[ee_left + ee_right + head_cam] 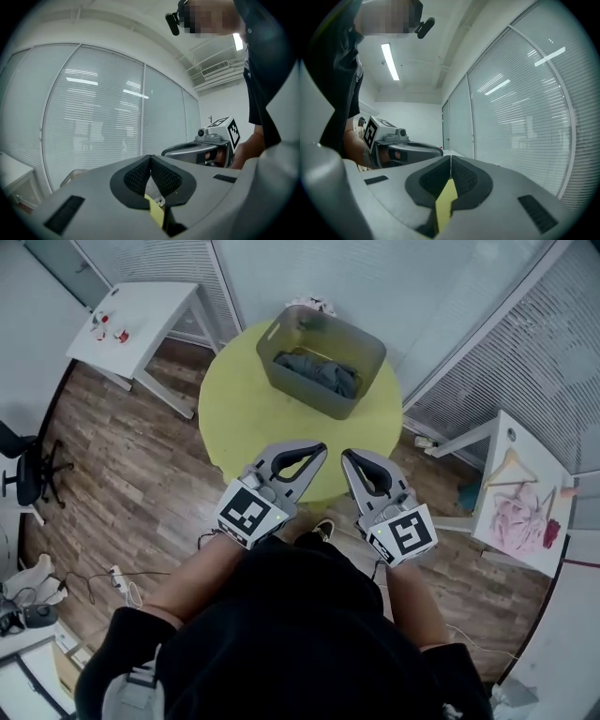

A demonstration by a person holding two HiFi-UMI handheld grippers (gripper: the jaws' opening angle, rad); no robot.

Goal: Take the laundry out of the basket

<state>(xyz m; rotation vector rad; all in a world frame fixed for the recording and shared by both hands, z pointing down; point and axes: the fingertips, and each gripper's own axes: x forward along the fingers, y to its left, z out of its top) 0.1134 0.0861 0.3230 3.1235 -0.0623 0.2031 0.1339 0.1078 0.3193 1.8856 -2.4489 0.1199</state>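
Your left gripper [150, 158]: jaws pressed together, nothing between them.
Under the pads: a yellow strip [155, 212] shows through the gap.
Your right gripper [167, 152]: near yours, off to the right, its marker cube [230, 129] at the rear and your forearm [247, 151] behind it.
Background: a glass wall with white blinds [93, 117].
Lower left: a grey rim [71, 176], too little visible to name.

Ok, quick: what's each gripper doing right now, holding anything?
Left gripper: closed, holding nothing.
Right gripper: closed, holding nothing.
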